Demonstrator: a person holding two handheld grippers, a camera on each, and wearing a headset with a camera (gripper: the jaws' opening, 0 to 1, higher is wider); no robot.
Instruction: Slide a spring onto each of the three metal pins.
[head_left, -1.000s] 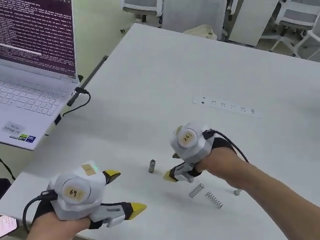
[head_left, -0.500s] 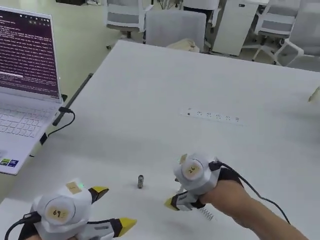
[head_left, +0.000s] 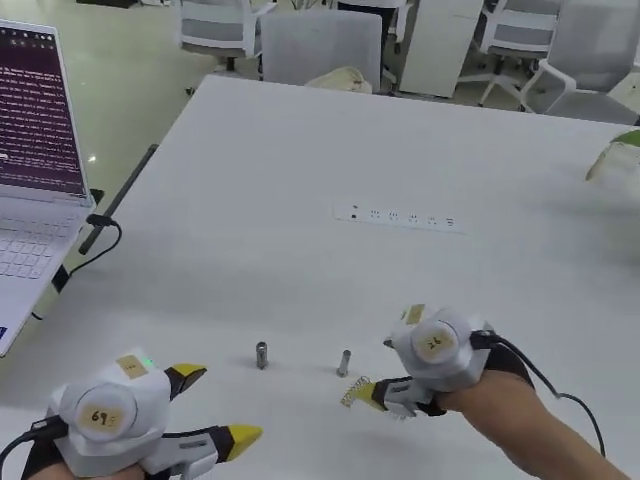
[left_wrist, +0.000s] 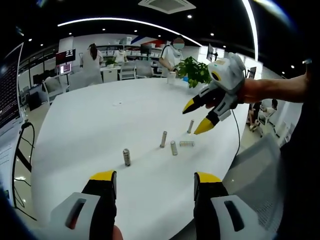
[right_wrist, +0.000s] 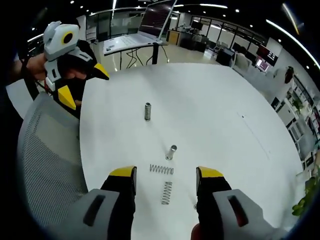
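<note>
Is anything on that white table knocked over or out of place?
Nothing looks damaged or spilled. Two loose springs lie flat on the table beside a bare upright pin, by the open right gripper; another pin already wears its spring.

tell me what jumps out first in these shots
Two yellow-tipped tools stand out: the left hand-held gripper and right hand-held gripper, both open, over the table. Two loose springs lie by the right one's jaws beside a bare pin; farther off, a pin already wears a spring.
</note>
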